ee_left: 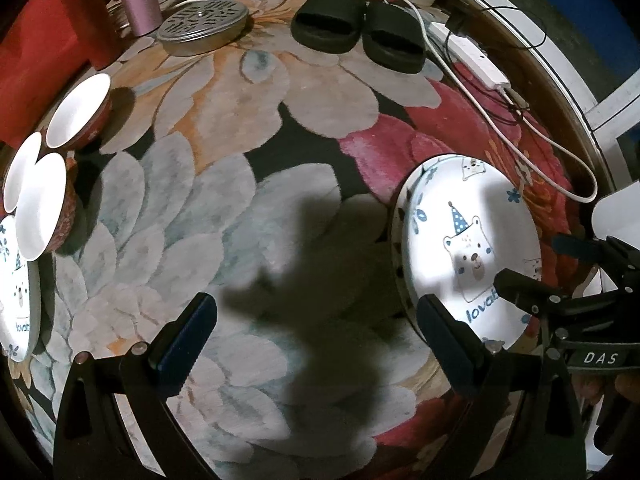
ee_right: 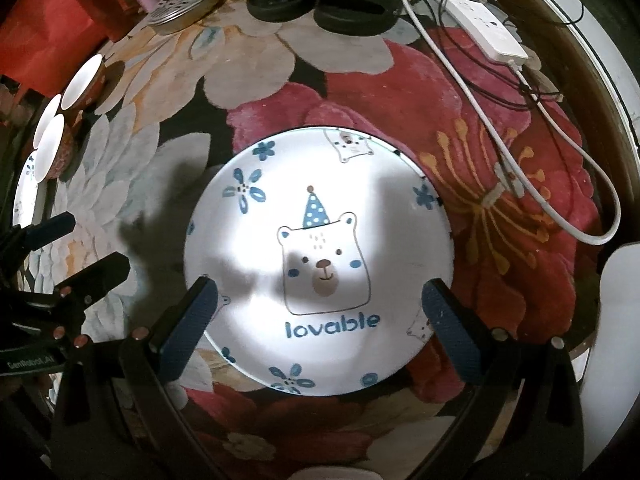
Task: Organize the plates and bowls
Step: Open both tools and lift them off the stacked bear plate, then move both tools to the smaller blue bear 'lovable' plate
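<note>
Both grippers (ee_right: 318, 322) open, plate (ee_right: 320, 184) seemingly below

Printed "lovable" in blue under the bear on the plate (ee_right: 320, 260). Cut to "lovab" on a second plate (ee_left: 18, 300) at far left. "DAS" on the right gripper (ee_left: 528, 264). "GenRobot.AI" on the left gripper (ee_right: 84, 244).

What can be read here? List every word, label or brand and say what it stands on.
"lovable": on the bear plate, below the bear, full in the right wrist view.
"lovab": second bear plate at the left edge, rest cut off.
"DAS": band on the right gripper, seen from the left wrist.
"GenRobot.AI": band on the left gripper, small, somewhat blurred.
Power strip: no readable markings.
</note>
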